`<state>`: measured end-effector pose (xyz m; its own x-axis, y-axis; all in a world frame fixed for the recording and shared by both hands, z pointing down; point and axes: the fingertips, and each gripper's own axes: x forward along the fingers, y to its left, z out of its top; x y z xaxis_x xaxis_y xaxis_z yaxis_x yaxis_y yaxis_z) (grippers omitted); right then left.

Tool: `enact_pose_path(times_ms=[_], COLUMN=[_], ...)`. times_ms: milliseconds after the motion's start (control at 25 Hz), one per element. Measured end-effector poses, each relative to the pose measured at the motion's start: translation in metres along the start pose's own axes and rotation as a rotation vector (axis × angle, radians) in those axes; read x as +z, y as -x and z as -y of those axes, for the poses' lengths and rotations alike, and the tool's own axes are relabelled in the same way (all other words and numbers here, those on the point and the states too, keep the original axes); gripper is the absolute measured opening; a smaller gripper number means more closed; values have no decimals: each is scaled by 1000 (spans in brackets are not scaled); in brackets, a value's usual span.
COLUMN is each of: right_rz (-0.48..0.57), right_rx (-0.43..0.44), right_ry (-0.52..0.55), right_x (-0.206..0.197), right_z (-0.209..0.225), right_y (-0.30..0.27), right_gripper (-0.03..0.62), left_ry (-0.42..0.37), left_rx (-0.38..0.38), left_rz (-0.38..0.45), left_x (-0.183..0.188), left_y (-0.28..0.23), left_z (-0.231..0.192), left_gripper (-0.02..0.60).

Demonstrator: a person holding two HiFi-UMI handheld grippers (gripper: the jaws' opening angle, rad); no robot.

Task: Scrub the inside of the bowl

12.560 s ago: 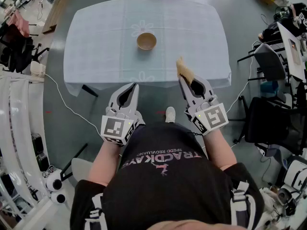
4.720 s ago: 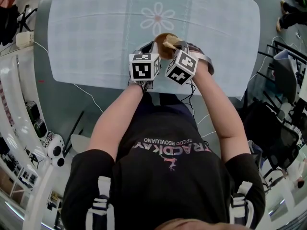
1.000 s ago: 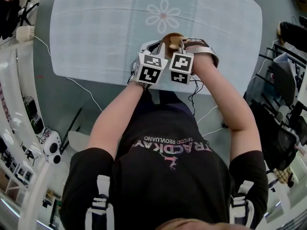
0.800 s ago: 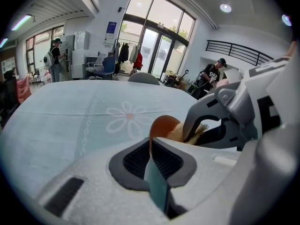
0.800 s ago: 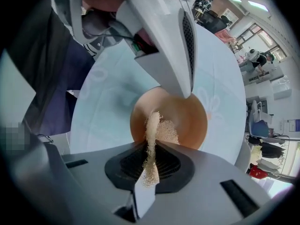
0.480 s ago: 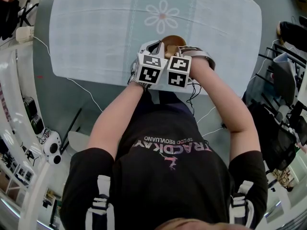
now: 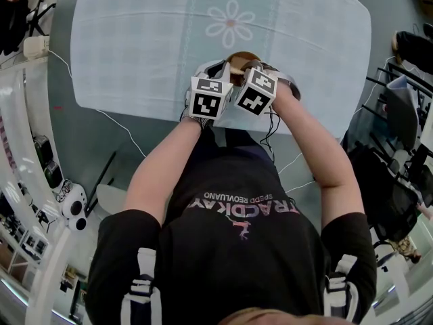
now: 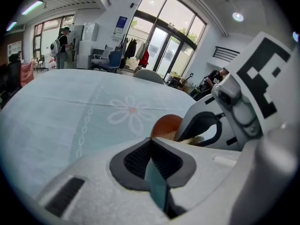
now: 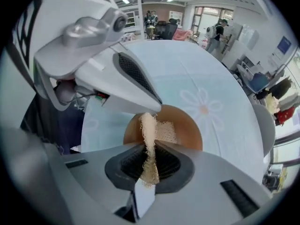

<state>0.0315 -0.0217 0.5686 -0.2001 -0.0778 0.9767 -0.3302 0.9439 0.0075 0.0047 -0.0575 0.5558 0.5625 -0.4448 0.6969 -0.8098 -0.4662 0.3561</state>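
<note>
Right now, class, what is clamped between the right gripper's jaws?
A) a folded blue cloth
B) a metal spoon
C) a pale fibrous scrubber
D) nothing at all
C: the right gripper view shows the right gripper closed on a pale fibrous scrubber, which reaches down into the brown bowl.

Counter (image 7: 135, 39): wide bare cloth across upper left and upper right of the head view, easy passage. Near edge, centre frame: crowded. Bowl (image 7: 245, 57) hemmed by left hand-held gripper (image 8: 150, 142) at its left rim and right hand-held gripper (image 9: 151, 146) overhead; scrubber (image 9: 148, 123) takes part of the bowl's mouth. Dark chairs (image 7: 396, 195) crowd the right floor.
</note>
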Motion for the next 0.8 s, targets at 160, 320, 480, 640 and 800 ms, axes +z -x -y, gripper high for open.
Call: enact_pose_path(times_ms=[160, 320, 480, 640, 800], right_rz=[13, 12, -6, -33, -68], right_rx=[-5, 4, 79, 112, 117], right_ry=[-84, -61, 37, 135, 224], right_x=[-1, 2, -1, -3, -13], right_z=[9, 8, -14, -26, -28], right_y=[-1, 1, 1, 1, 4], right_gripper=[34, 34, 34, 34, 34], left_ry=[7, 4, 15, 8, 16], left_rx=[-7, -7, 3, 0, -2], left_rz=[-4, -1, -10, -28, -22], left_x=[-2, -1, 0, -3, -2], left_y=[0, -1, -1, -3, -6], left_z=[1, 1, 2, 2, 1], left_gripper=[20, 20, 20, 20, 20])
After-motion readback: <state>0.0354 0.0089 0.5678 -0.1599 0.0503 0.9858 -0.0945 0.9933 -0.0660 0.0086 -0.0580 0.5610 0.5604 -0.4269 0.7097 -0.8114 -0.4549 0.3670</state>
